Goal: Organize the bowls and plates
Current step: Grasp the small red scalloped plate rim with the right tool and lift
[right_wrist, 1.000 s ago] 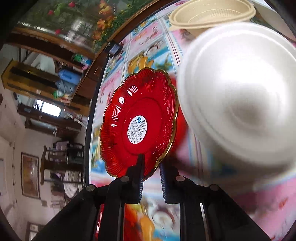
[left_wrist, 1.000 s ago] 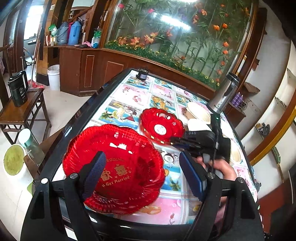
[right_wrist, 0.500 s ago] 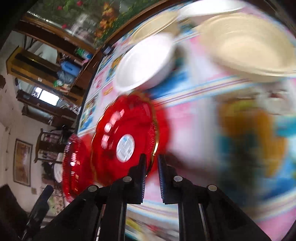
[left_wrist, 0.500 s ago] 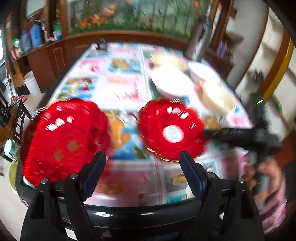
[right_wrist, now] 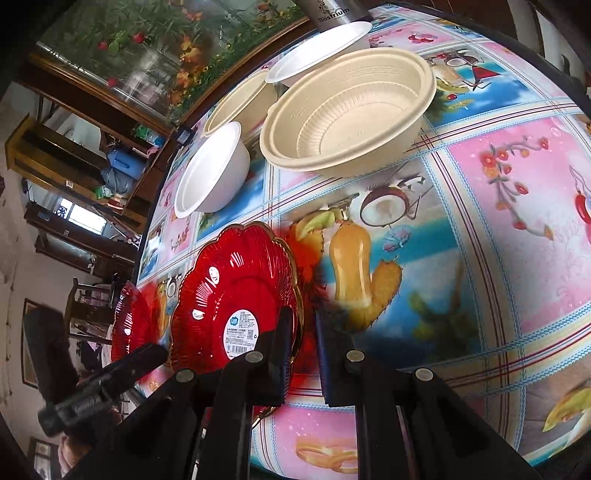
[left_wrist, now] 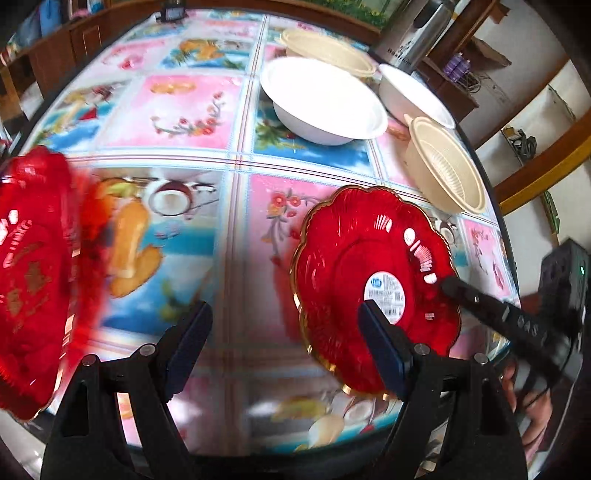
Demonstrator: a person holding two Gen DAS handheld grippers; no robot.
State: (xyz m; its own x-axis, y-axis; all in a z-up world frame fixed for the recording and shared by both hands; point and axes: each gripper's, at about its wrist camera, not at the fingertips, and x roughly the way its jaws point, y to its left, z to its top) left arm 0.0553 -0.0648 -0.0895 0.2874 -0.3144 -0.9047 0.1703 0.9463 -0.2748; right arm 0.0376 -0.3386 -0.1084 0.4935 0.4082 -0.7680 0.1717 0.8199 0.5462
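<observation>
A small red plate (right_wrist: 236, 295) with a gold rim and a white sticker hangs tilted over the table, and my right gripper (right_wrist: 304, 332) is shut on its rim. The left wrist view has the same small red plate (left_wrist: 369, 277) at lower right, the right gripper (left_wrist: 480, 306) reaching in from the right. My left gripper (left_wrist: 284, 336) is open above the tablecloth with nothing between its fingers. A large red plate (left_wrist: 29, 277) lies blurred at the table's left edge; the large red plate (right_wrist: 133, 321) also shows in the right wrist view.
Farther back stand a white bowl (left_wrist: 321, 99), a second white bowl (left_wrist: 413, 96), a beige bowl (left_wrist: 443, 170) and another beige bowl (left_wrist: 325, 48). A steel flask (left_wrist: 413, 33) stands behind them. The table's dark rim (left_wrist: 495, 206) curves along the right.
My right gripper has carried the small red plate away from the bowls toward the near edge. My left gripper has swung right, off the large red plate, and tipped downward.
</observation>
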